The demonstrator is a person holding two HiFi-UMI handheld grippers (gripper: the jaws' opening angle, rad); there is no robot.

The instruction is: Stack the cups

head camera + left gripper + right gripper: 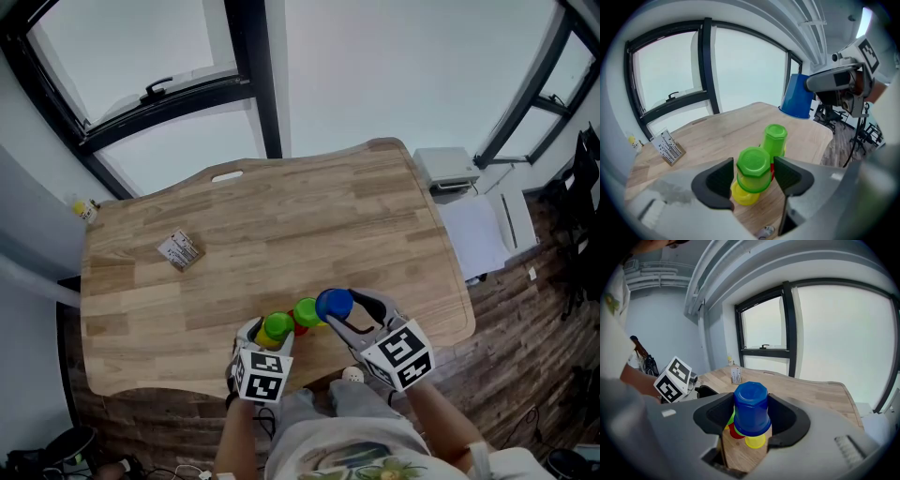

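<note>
Because the cups sit close to the near edge of the worktop (281,234), a careless nudge could send one off it. The right gripper (751,415) is clamped on the upturned blue cup (335,304), held in the air beside the two short stacks; lowered off-centre, it could tip the second green cup (775,138) off the red cup (297,327). The left gripper (752,180) stands open, its pads just clear of the green cup (753,164) capping the yellow cup (743,196); pulling back crookedly may drag that little stack over.
</note>
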